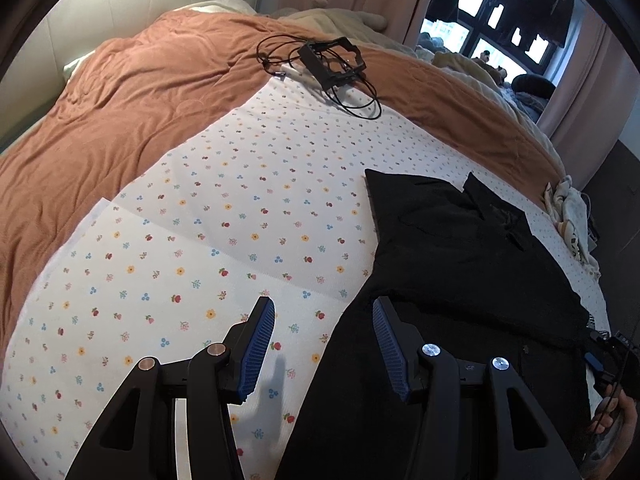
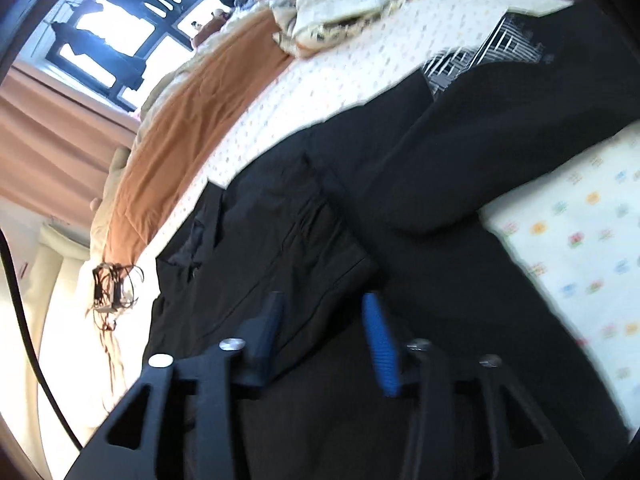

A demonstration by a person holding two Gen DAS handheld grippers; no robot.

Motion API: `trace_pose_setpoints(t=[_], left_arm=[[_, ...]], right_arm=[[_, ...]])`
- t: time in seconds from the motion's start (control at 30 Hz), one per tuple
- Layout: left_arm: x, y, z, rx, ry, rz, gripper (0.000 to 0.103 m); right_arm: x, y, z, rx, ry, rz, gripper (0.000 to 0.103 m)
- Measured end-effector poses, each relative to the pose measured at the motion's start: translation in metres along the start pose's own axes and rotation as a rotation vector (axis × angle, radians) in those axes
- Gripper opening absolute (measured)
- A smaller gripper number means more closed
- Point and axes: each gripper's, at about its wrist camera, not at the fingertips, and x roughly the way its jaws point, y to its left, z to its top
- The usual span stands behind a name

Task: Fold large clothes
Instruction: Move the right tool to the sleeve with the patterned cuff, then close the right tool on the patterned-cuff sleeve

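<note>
We're mid-fold on the black garment [image 1: 460,248], which lies flat on the flowered sheet [image 1: 208,216] of the bed. In the left wrist view it sits ahead and to the right of the left gripper [image 1: 324,344], with its near edge running right under that gripper's right finger. The left gripper is about half open and holds nothing; only sheet and the garment's edge show between the blue pads [image 1: 260,344]. The right gripper [image 2: 324,340] hovers over the middle of the garment, jaws parted, nothing pinched that we can see; that view is motion-blurred, so contact with the cloth is hard to call. Ahead of it one dark panel [image 2: 280,232] is already laid over the body, and the plaid lining [image 2: 480,56] shows at the far end. We read this as the regrasp between folds. The next move likely calls for both grippers to drop onto the near edge, close on the cloth, and lift it together toward the far side. Risk: grabbing only the top layer, or snagging the sheet underneath.
</note>
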Motion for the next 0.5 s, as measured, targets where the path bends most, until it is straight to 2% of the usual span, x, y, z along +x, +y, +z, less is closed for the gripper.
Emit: trace_pose_setpoints(t=[0.1,0.17,0.27,0.5], left_arm=[[-0.014,-0.004,-0.001,-0.024,-0.016,-0.009,0.064],[-0.022,-0.01,-0.004,-0.036,-0.032,-0.031,0.071],[-0.026,-0.023,-0.007,-0.031,-0.035,-0.05,0.072],[-0.02,-0.047,-0.018,-0.014,-0.01,-0.082,0.072]], right_arm=[[-0.025,-0.012,0.008,0.031,-0.025,0.034,0.047],[-0.04,-0.022,0.013,0.047,-0.045,0.035,0.052],[-0.06,-0.034,0.016,0.03,-0.101,-0.024,0.061],[-0.08,-0.083,0.03,0.087,-0.139,-0.06,0.061]])
